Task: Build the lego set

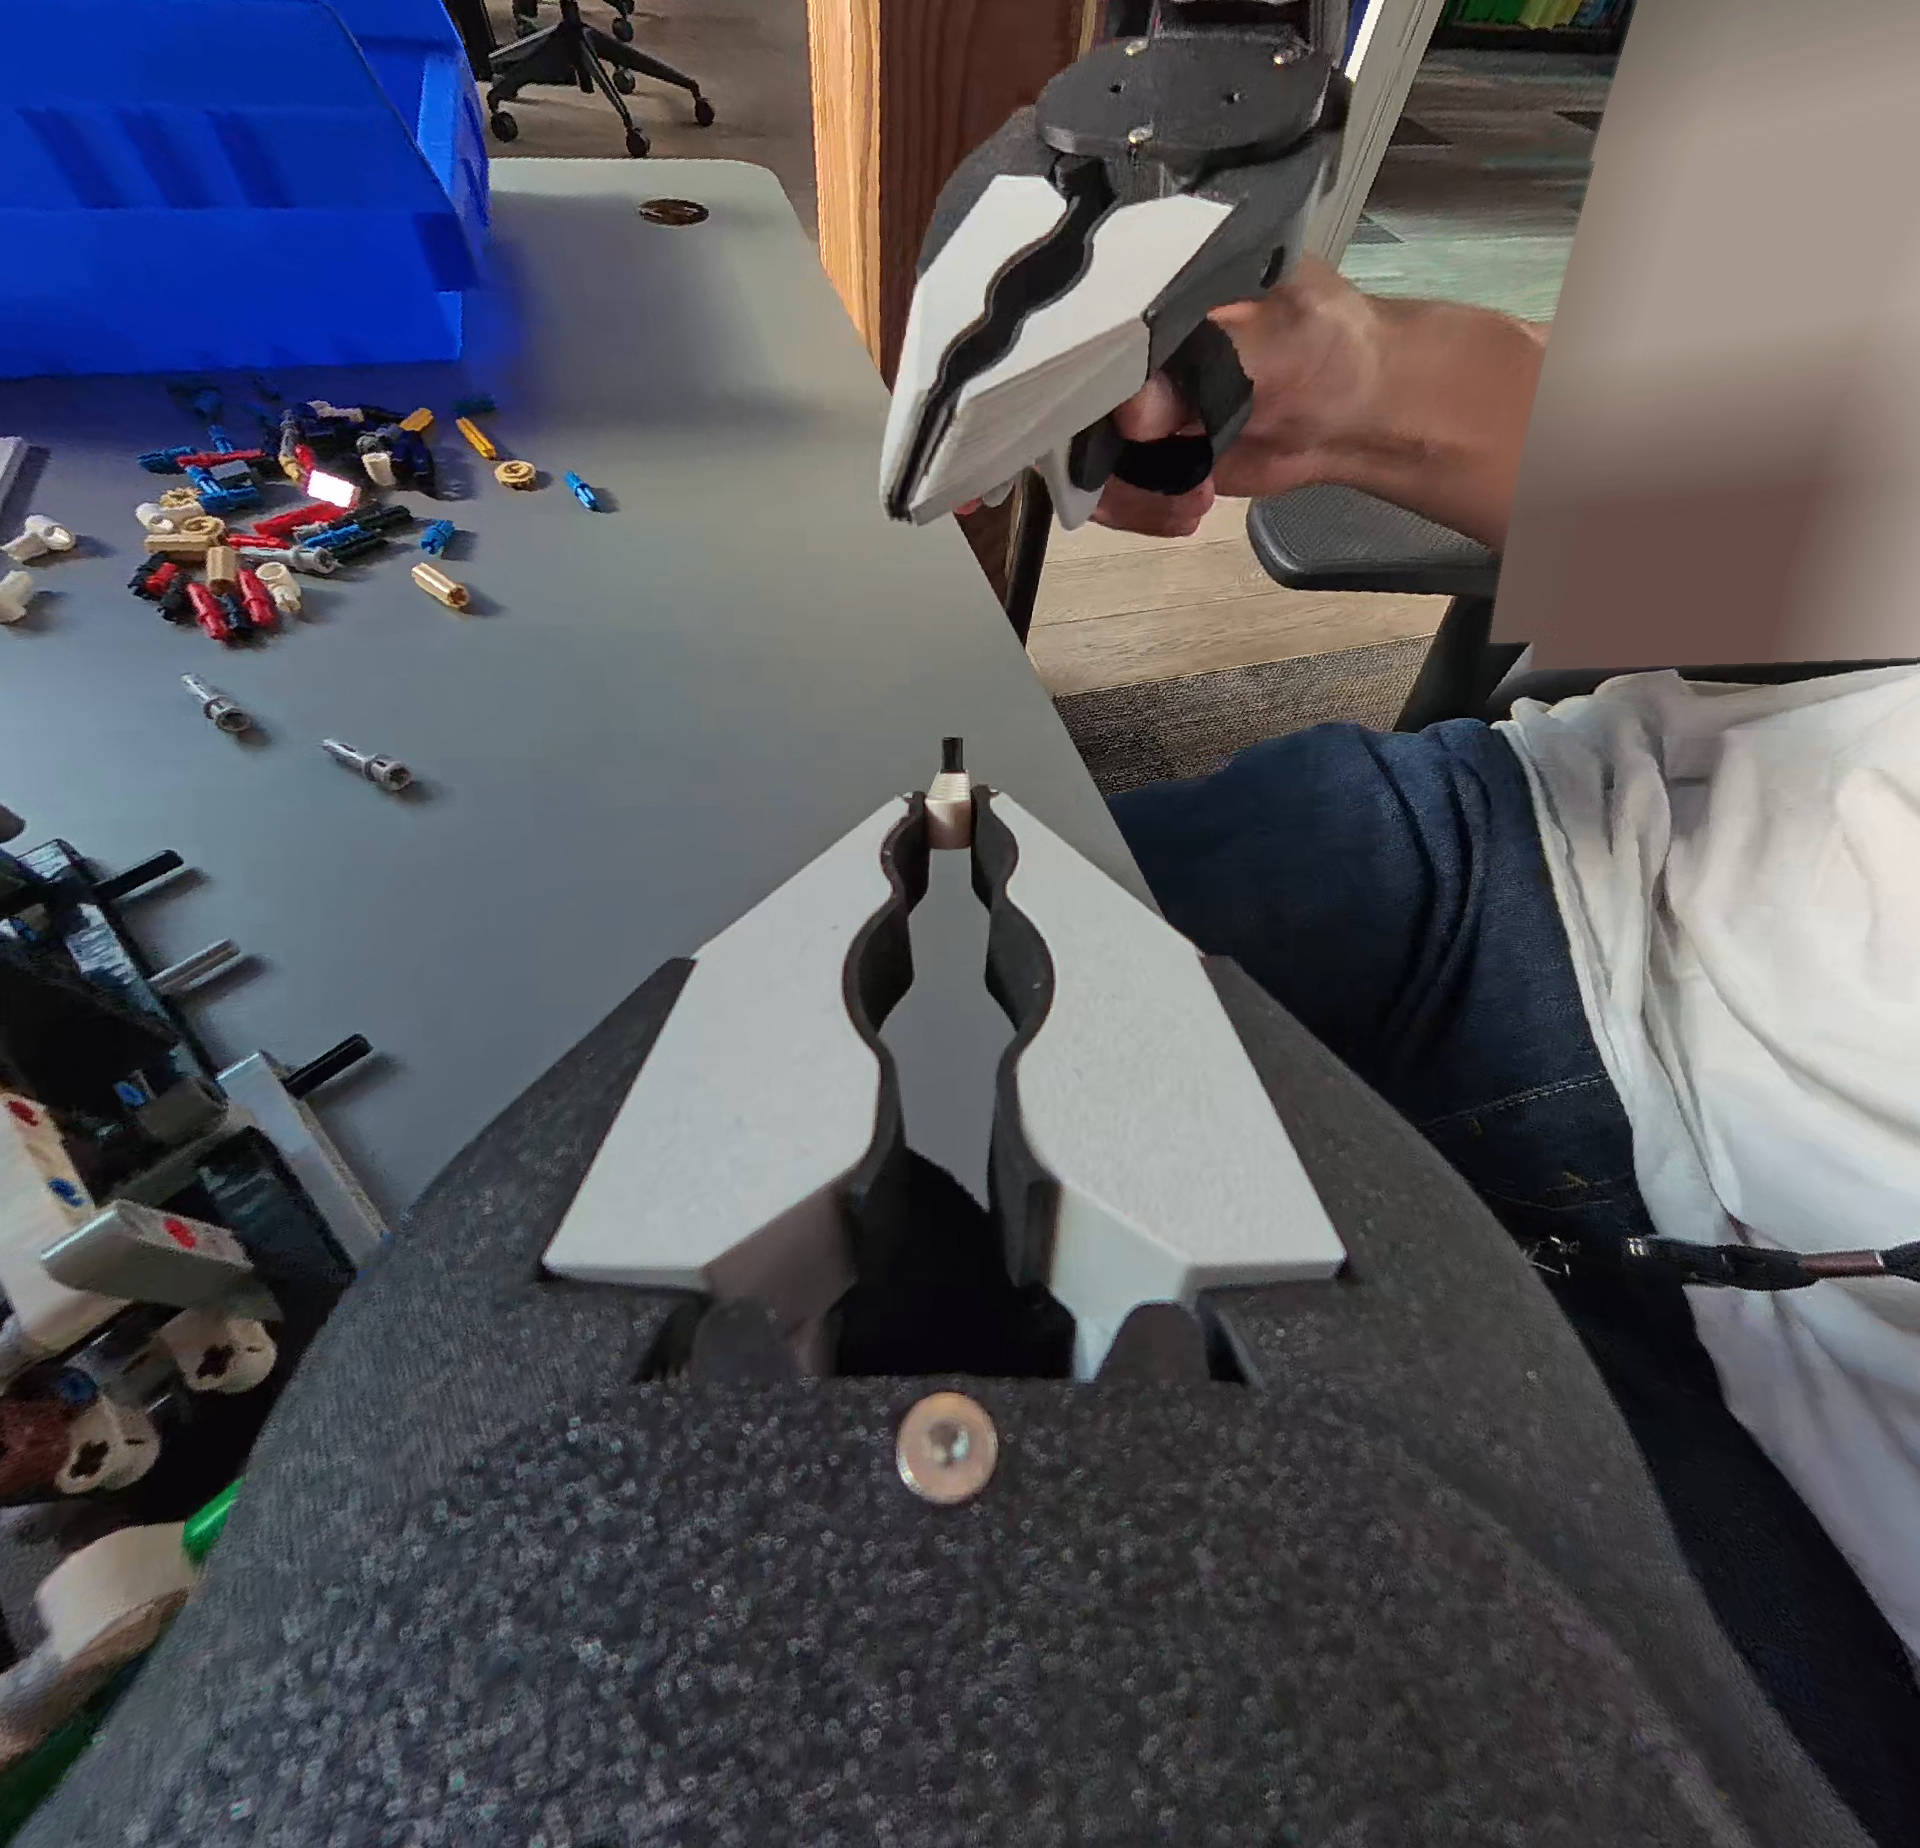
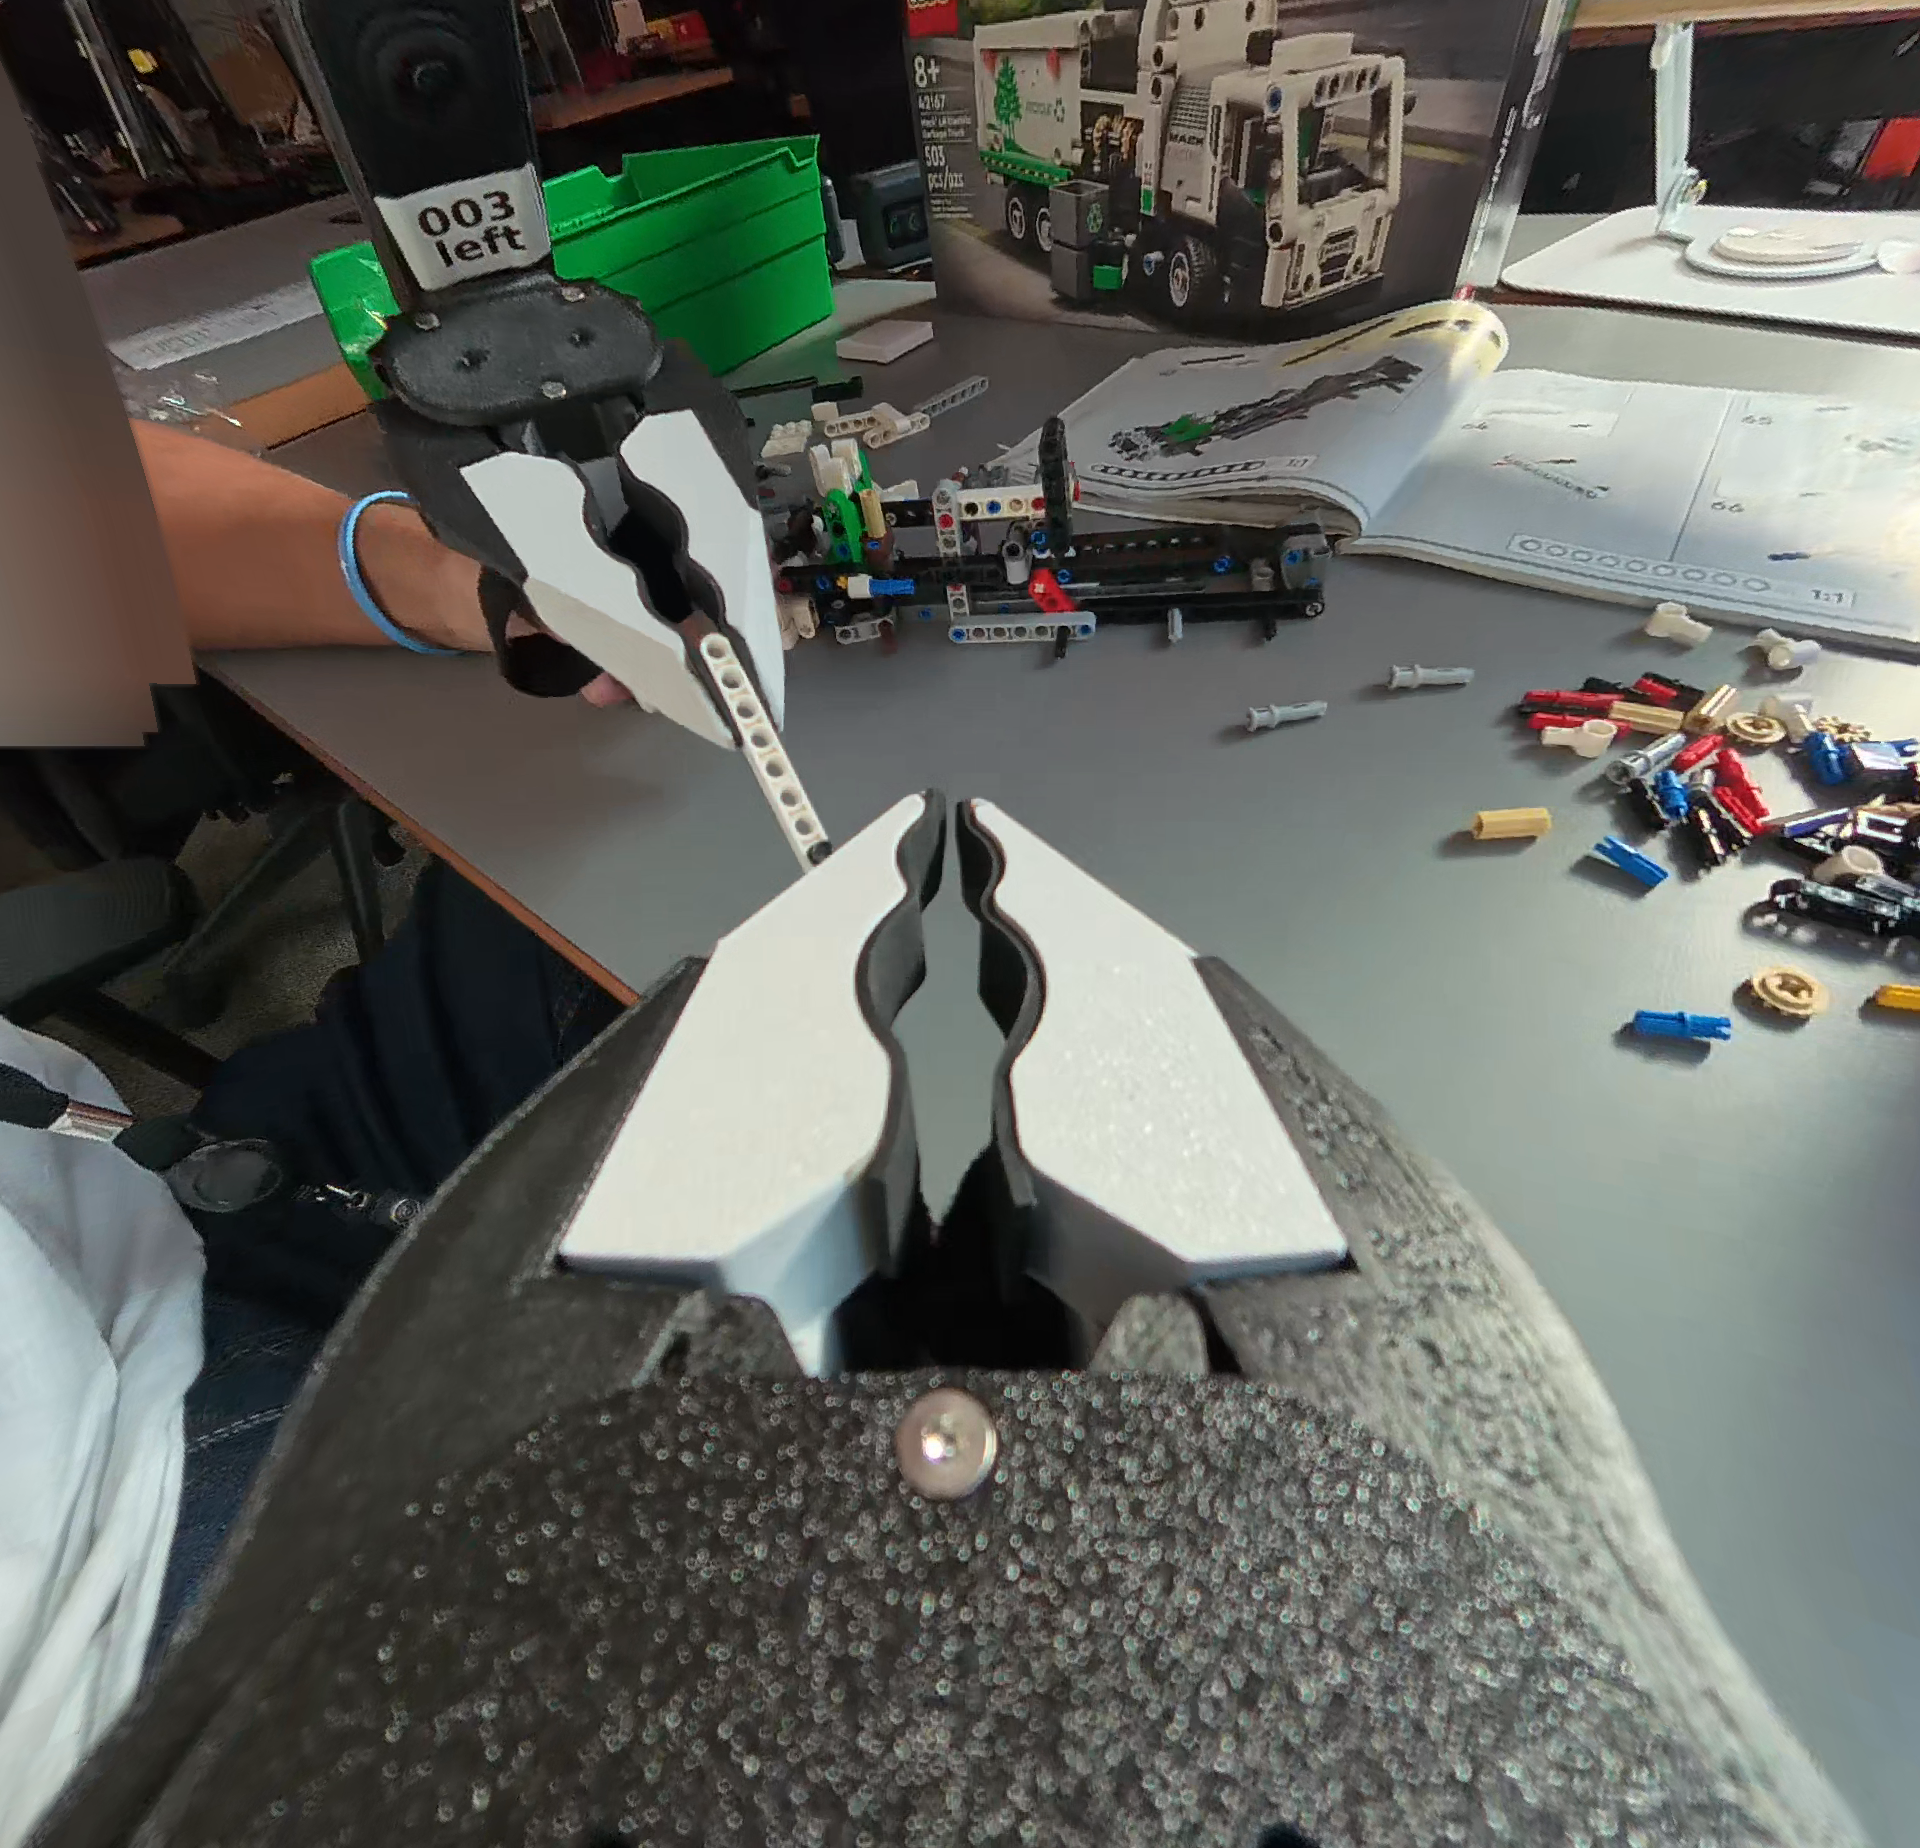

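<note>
Where grey table (image 1: 644, 593) edge cuts diagonally mid-frame, left gripper (image 1: 948, 811) clamping white beam (image 2: 764, 749), right gripper (image 2: 951, 806) nearly closed, empty, bare tabletop between.

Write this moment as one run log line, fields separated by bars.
left gripper: shut on white beam | right gripper: shut, empty | both above table edge | chassis: untouched

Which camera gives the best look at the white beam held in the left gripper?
The right wrist view: the white beam shows side-on, its row of holes visible, clamped by the left gripper. The left wrist view sees it end-on, only a stub with a black pin.
</note>
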Demonstrator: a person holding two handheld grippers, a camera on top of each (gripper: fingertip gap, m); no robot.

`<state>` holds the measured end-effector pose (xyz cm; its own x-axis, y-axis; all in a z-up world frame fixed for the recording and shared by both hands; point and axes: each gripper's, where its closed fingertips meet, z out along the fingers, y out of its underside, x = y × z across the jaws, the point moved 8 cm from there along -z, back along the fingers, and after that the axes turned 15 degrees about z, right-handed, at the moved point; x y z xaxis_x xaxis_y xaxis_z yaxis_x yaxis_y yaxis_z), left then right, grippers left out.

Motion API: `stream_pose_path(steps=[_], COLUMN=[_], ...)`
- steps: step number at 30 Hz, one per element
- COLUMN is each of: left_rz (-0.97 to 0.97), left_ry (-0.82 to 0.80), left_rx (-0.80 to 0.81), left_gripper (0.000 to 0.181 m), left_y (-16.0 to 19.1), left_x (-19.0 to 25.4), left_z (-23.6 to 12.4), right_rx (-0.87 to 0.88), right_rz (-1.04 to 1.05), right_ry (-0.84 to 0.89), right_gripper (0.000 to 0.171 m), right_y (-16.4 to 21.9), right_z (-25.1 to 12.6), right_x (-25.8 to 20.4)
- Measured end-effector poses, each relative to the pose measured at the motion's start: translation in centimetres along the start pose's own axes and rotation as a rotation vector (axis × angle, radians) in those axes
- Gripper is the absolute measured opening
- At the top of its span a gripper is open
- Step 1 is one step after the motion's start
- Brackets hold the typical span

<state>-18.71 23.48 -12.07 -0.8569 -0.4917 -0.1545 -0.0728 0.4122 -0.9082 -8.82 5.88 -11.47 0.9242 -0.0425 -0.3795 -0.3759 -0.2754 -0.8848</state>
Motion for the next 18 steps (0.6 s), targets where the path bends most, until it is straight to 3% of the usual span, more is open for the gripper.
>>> stream_pose_path(steps=[9,12,18], left_rz=[0.032,0.006,-0.020], left_ry=[-0.032,-0.050,-0.083], left_rx=[-0.050,-0.033,-0.021], left_gripper=[0.006,0.006,0.006], left_y=[0.2,0.2,0.2], left_x=[0.0,-0.3,-0.7], left_z=[0.4,0.2,-0.1], right_rx=[0.005,-0.068,-0.212], right_rz=[-0.130,-0.077,-0.197], right_ry=[-0.072,-0.080,-0.079], right_gripper=[0.027,0.040,0.049], right_y=[7.0,10.9,18.4], right_z=[-2.1,-3.5,-5.7], right_x=[-4.4,-5.8,-10.1])
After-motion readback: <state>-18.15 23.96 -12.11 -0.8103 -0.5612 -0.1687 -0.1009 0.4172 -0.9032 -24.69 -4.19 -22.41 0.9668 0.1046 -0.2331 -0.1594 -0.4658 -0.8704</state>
